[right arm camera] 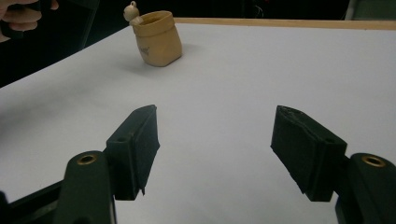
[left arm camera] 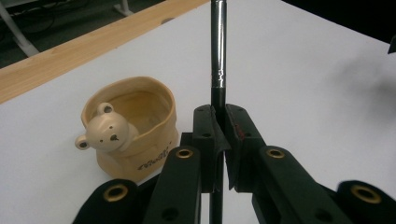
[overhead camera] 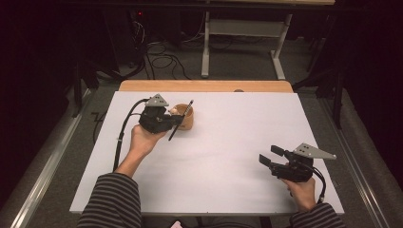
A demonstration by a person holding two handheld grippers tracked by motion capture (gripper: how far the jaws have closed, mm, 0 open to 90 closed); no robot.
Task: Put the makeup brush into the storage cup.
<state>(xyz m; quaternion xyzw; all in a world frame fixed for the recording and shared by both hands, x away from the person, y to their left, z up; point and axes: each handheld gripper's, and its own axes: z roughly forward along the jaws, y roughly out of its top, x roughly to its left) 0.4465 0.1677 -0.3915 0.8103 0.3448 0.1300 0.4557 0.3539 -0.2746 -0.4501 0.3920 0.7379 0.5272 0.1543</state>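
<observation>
A tan ceramic cup [overhead camera: 183,117] shaped like a soft sack stands on the white table [overhead camera: 228,142], at about eleven o'clock from the table's middle. Its rim is wavy and uneven, a small cream bear head with round ears and dark eyes sits on the rim, and dark lettering runs across its lower front. In the left gripper view the cup [left arm camera: 133,133] stands at about nine o'clock of the jaws, and its inside looks bare.

The left gripper [overhead camera: 177,120] is clamped on a thin dark brush [overhead camera: 181,120], which rises tilted toward one o'clock just beside the cup. Up close, the brush [left arm camera: 218,51] has a dark handle and a shiny metal band above the jaws.

The right gripper [overhead camera: 270,157] sits at about four o'clock, well apart from the cup, its jaws spread wide with nothing between them.
</observation>
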